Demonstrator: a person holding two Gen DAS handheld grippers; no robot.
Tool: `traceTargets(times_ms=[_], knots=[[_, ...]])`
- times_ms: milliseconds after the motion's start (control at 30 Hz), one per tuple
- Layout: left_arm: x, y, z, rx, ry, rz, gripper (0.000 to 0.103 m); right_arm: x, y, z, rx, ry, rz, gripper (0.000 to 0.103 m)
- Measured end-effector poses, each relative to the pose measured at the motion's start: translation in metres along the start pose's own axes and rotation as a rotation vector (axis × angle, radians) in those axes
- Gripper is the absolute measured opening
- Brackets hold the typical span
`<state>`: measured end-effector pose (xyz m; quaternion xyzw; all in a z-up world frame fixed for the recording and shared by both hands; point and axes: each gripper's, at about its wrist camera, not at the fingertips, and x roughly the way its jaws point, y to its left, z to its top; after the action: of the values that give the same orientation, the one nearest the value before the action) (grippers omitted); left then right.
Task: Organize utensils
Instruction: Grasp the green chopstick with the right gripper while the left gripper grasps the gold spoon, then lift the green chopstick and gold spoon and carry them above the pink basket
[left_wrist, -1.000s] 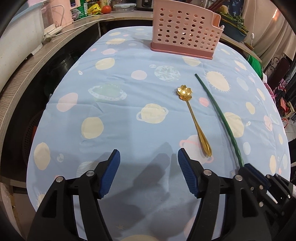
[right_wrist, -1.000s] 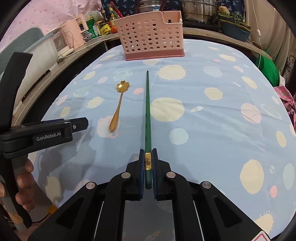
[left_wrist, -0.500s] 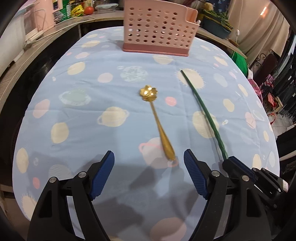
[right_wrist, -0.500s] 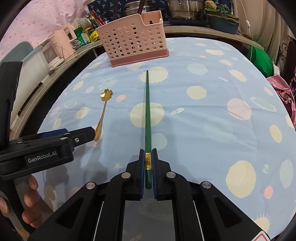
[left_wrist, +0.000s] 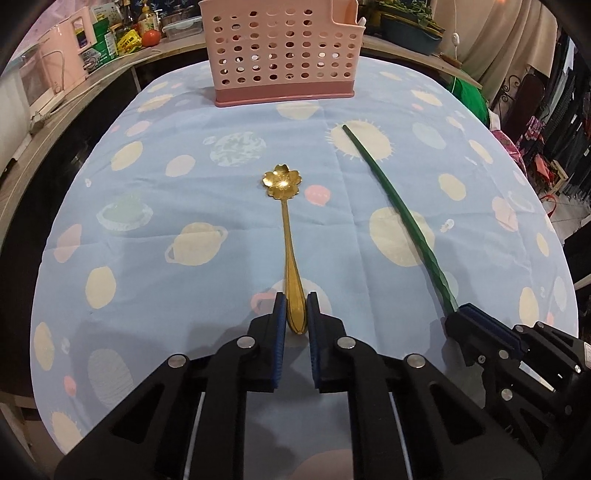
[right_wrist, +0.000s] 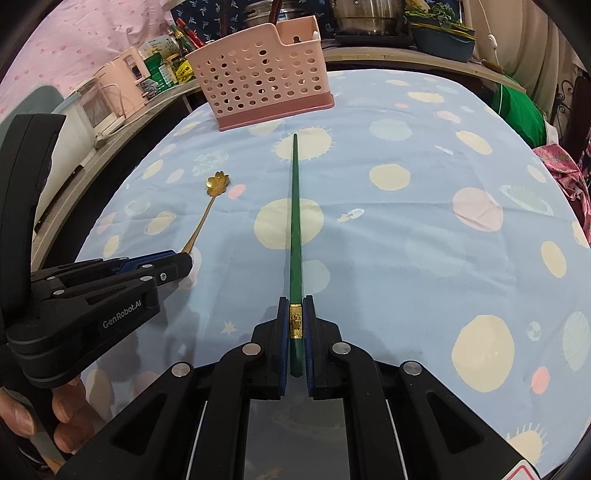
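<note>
A gold spoon (left_wrist: 287, 236) with a flower-shaped bowl lies on the blue spotted tablecloth, bowl pointing away. My left gripper (left_wrist: 295, 306) is shut on the spoon's handle end; the spoon also shows in the right wrist view (right_wrist: 208, 210). My right gripper (right_wrist: 295, 317) is shut on the thick end of a long green chopstick (right_wrist: 295, 221), which points toward the pink perforated utensil basket (right_wrist: 262, 81). In the left wrist view the chopstick (left_wrist: 399, 214) lies to the right of the spoon, and the basket (left_wrist: 282, 51) stands at the table's far edge.
The round table (left_wrist: 129, 229) drops off at the left and right. A counter behind holds a pink appliance (right_wrist: 110, 96), bottles and pots (right_wrist: 369, 14). Green and pink cloth (right_wrist: 524, 110) lies off the right side.
My left gripper has moved right over the spoon's handle and closed on it from wide open. My right gripper keeps hold of the chopstick, hardly moved.
</note>
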<state>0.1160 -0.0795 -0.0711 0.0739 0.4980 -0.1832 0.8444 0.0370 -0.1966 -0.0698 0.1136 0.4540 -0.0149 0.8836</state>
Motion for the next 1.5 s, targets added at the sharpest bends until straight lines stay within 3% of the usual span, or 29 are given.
traceTargets(times_ms=[167,400,633,700,1100,1500], knots=[[-0.008,0.006,0.000,-0.023,-0.003,-0.013,0.010,-0.008,0.002,0.003,-0.003,-0.017,0.006,0.007],[-0.046,0.023,0.013,-0.080,-0.081,-0.028,0.010,-0.036,0.006,0.019,0.002,-0.102,0.025,0.007],[-0.081,0.035,0.034,-0.117,-0.162,-0.042,0.009,-0.072,0.007,0.049,0.024,-0.228,0.060,0.007],[-0.085,0.037,0.039,-0.122,-0.170,-0.044,0.001,-0.080,0.006,0.059,0.035,-0.254,0.078,0.007],[-0.104,0.047,0.066,-0.122,-0.207,-0.045,0.001,-0.106,-0.003,0.113,0.081,-0.348,0.131,0.007],[-0.146,0.063,0.151,-0.113,-0.319,-0.050,0.001,-0.134,-0.005,0.204,0.095,-0.506,0.168,0.007]])
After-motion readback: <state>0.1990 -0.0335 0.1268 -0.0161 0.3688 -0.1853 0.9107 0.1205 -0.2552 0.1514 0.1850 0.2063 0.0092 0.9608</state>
